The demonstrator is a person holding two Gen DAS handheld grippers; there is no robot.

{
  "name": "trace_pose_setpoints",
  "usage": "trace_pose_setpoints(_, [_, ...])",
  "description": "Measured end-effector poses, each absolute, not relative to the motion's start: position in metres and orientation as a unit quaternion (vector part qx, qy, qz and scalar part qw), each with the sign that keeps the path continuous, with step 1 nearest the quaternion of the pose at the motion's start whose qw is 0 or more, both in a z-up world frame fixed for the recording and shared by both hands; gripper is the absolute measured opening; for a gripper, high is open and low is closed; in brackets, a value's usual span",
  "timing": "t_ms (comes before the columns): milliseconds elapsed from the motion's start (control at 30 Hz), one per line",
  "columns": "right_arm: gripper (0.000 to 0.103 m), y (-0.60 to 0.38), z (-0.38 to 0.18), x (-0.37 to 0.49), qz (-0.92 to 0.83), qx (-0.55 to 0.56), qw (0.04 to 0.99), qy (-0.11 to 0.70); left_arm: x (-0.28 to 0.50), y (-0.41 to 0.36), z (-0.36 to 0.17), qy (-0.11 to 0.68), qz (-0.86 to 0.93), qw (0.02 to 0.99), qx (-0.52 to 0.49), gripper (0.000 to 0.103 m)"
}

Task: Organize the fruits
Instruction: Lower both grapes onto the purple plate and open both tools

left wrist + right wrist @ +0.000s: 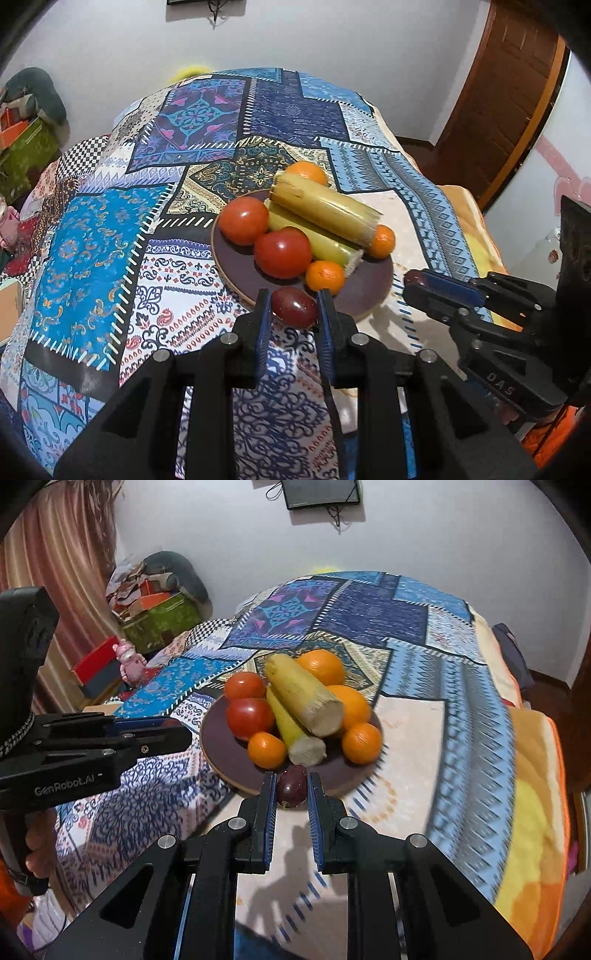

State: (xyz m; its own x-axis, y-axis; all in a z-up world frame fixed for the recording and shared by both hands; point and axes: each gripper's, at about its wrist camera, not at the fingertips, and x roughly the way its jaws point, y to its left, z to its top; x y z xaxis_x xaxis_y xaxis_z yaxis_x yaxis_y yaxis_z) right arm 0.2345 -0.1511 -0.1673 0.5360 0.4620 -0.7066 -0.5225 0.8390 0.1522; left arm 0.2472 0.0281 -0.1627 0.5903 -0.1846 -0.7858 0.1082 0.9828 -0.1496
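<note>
Both grippers carry a small dark-red fruit toward the plate (373, 291), which sits on a bed covered by a patchwork spread (110, 240). The left gripper (293, 308) pinches a reddish plum-like fruit (294, 307) between its fingers, just at the near rim of the plate. The right gripper (291, 788) pinches a darker purple fruit (291, 785) in the same way, also at the near rim.

The plate already holds two tomatoes (282, 252), several oranges (361, 743) and two pale yellow stalks (325, 206) stacked across the middle. The step in hand looks like adding the last fruits to the pile. The next move likely calls for easing each fruit over the rim into the bare near part of the plate, then spreading the fingers gently so nothing rolls off.

Whether either held fruit touches the plate or hangs just above it cannot be told. The right wrist view is blurred at its right side. What kind of fruit the two dark ones are is uncertain.
</note>
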Motion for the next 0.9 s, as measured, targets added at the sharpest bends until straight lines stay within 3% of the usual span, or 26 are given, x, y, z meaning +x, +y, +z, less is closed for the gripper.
trace_pose_setpoints(667, [0.015,-0.134,-0.204,0.268,0.271,-0.039,0.853,0.444,0.285,0.026,-0.205,0.478,-0.099,0.87,-0.067,0.024])
trace_pose_setpoints(767, [0.016,-0.134,-0.206,0.267,0.271,-0.04,0.852,0.447,0.284,0.024,-0.205,0.477,-0.1,0.871,-0.065,0.029])
trace_pose_setpoints(900, [0.018,-0.134,-0.205,0.266,0.271,-0.04,0.85,0.449,0.28,0.022,-0.201,0.47,-0.1,0.875,-0.061,0.045])
